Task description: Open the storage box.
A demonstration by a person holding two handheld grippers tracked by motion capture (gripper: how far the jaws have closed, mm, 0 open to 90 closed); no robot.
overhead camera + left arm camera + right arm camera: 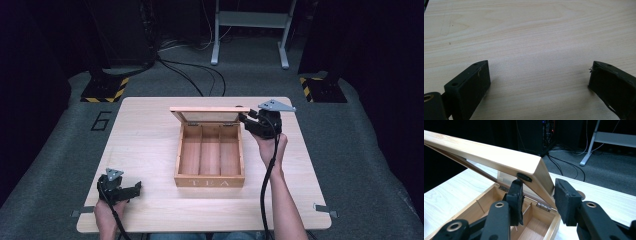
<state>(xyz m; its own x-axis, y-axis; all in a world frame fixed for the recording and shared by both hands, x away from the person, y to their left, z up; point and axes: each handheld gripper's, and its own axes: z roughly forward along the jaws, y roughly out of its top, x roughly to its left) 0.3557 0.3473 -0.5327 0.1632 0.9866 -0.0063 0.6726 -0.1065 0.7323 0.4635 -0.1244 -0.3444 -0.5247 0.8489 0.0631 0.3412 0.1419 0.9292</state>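
A wooden tea box with three bare compartments stands in the middle of the table. Its windowed lid is raised on the back hinges and leans over the box. My right gripper comes in from the right and is shut on the lid's right side wall. In the right gripper view the lid slants up to the left, and the right gripper has one jaw inside the frame and one outside. My left gripper rests open near the table's front left corner; the left gripper holds nothing, with bare wood between its jaws.
Grey carpet surrounds the table. Cables run across the floor behind it. A white stand frame is at the back, with black-and-yellow striped bases at both sides. Small metal clips sit at the table's front corners.
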